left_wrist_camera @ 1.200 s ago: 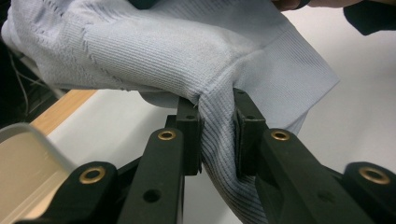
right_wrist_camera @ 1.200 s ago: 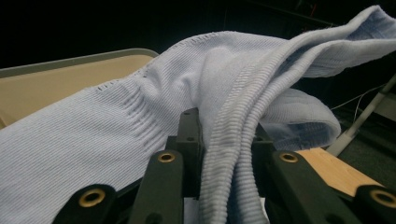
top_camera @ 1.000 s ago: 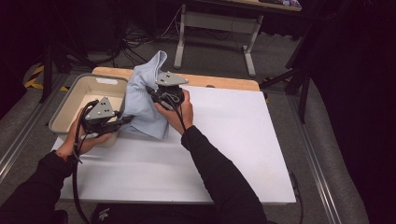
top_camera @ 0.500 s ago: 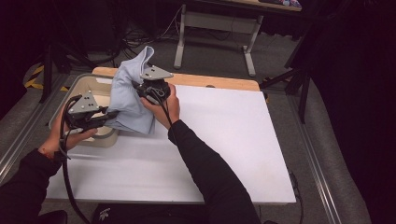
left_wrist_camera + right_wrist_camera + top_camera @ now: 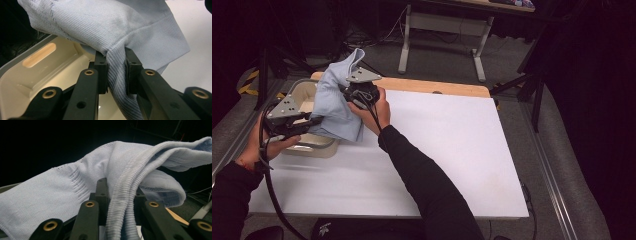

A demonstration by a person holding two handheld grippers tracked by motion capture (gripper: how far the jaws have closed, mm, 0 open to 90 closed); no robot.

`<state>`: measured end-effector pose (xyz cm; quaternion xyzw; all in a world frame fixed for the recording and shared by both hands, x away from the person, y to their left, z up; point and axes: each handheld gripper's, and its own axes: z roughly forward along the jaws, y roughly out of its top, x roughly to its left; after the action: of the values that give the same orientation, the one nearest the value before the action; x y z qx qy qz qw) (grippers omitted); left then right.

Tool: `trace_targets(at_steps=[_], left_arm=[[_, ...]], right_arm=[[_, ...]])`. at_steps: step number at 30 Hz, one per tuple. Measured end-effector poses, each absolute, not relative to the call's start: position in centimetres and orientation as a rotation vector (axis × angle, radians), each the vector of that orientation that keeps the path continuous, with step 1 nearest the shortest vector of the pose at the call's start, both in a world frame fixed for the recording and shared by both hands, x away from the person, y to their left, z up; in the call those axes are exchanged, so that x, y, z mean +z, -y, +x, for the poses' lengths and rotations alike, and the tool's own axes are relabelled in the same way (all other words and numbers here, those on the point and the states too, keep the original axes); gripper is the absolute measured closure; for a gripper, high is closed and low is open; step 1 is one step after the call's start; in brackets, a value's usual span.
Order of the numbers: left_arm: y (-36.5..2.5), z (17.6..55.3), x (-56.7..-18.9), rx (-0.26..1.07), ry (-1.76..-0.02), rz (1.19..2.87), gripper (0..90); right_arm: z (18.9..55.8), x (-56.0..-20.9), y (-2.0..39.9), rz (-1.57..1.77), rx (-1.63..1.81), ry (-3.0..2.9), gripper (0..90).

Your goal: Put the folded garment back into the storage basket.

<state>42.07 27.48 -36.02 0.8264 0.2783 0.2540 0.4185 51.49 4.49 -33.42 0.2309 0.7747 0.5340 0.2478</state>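
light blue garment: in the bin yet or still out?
Out. The light blue knit garment hangs bunched between left gripper and right gripper, both clamped on it, above the beige bin.

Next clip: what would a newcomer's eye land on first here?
A pale blue knitted garment held up over the table's far left corner, pinched by both claws: the left claw grips a bunched fold, the right claw clamps a ribbed edge. Under it sits a cream tub on the white table.

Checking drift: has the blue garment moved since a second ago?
Yes. The blue garment, held by both grippers, moved left, from the white table to over the beige bin.
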Motion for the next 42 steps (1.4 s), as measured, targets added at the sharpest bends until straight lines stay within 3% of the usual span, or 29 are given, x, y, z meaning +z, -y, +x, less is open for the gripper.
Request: trace_targets(at_steps=[42], left_arm=[[-34.0,41.9,-38.9,0.690,-0.915,2.088,75.8]], right_arm=[[52.5,-36.0,-12.8,0.601,1.433,-2.187,75.0]])
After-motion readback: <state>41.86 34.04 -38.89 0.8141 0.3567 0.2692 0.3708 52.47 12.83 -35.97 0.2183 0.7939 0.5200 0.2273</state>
